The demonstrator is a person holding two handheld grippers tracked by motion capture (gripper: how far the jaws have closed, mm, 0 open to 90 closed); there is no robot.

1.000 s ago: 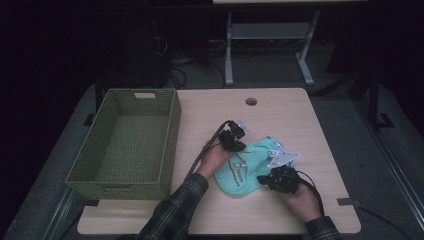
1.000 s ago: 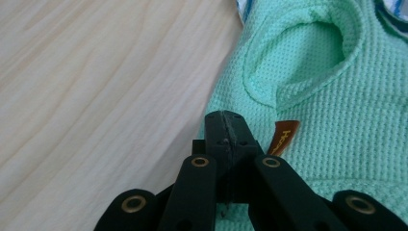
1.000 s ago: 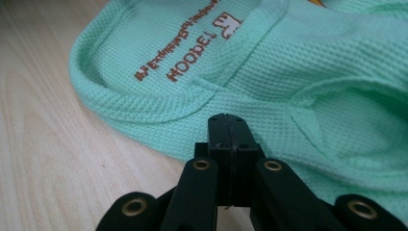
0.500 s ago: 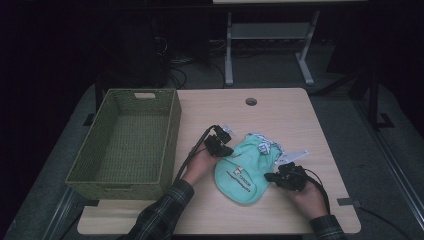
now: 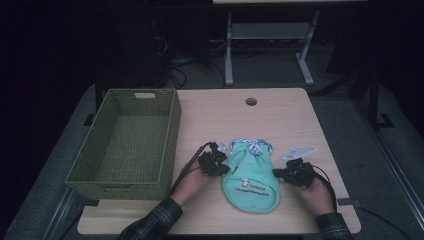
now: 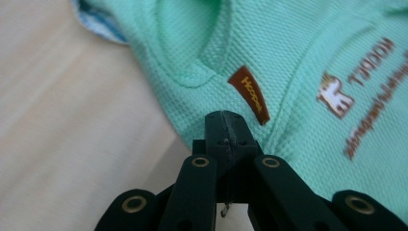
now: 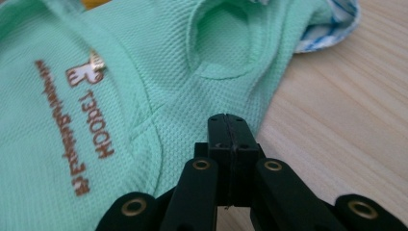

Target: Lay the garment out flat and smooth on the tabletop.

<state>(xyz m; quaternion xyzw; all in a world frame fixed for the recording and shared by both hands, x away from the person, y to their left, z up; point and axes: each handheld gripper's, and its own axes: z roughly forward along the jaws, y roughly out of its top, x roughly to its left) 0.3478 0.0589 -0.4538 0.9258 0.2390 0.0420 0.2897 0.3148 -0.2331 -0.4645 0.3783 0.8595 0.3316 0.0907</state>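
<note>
Two hand-held grippers are mine: my left hand-held gripper (image 5: 223,169) pinches the left edge of a small mint-green knit garment with brown lettering (image 5: 252,181), and my right hand-held gripper (image 5: 278,174) pinches its right edge, both clamped tight. That garment lies flat on the pale wooden desk (image 5: 280,117), right of a green woven basket (image 5: 129,144).

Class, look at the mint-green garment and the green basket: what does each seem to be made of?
Garment: looks like knitted pique cotton, matte, judging by the fine waffle texture in both gripper views. Basket: seemingly woven fibre or paper cord, matte, from its ribbed weave; exact material unclear.
</note>
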